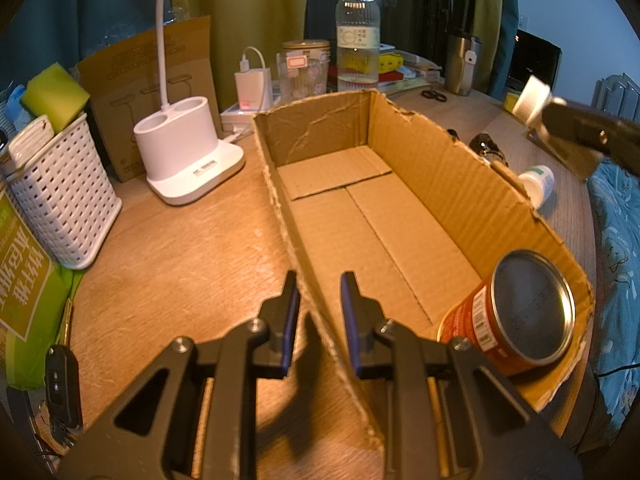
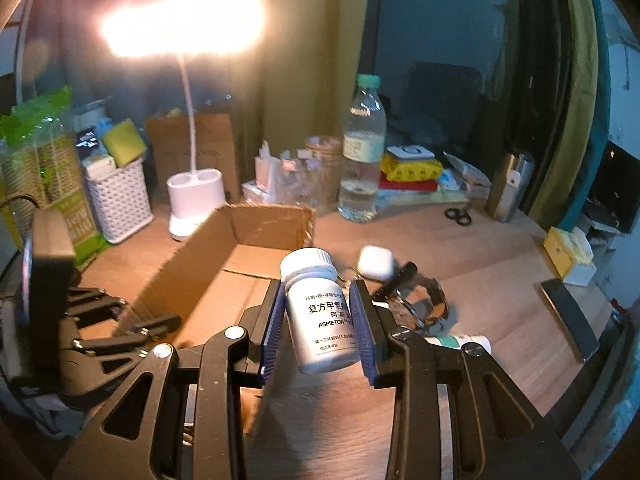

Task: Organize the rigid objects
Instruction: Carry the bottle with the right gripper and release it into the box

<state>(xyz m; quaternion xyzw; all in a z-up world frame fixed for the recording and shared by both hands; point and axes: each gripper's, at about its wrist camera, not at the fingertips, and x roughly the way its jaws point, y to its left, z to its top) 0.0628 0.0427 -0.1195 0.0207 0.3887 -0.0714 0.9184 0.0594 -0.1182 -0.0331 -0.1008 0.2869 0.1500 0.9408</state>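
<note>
gripping the near left wall of the box [image 1: 320,184], the left gripper [image 1: 320,296] has its blue pads set on either side of the cardboard edge, jaws drawn in as far as they go, most likely to steady the box while things are dropped in. inside, a red can [image 1: 516,312] lies on its side in the near right corner, metal end facing the camera, probably left to rest against the wall so it cannot roll. beyond the box's right wall, on the desk [image 1: 168,264], a small white-and-green bottle [image 1: 538,184] lies flat, apparently waiting its turn. a white lamp base [image 1: 188,152] and a white basket [image 1: 64,204] stand toward the desk's left edge, out of the work. from the right wrist, the right gripper [image 2: 320,320] pinches a white pill bottle [image 2: 320,312] across its body, cap tilted up and away, held clear of the desk and just beside the box's [image 2: 240,248] right wall; a grip on the flat-sided middle keeps the bottle from twisting. on the desk behind it sit a watch [image 2: 420,304], a white earbud case [image 2: 376,262] and scissors [image 2: 458,216], with a phone [image 2: 568,312] near the right edge. the left gripper [image 2: 160,326] shows at the box's far wall. the bottle looks bound for the box.
</note>
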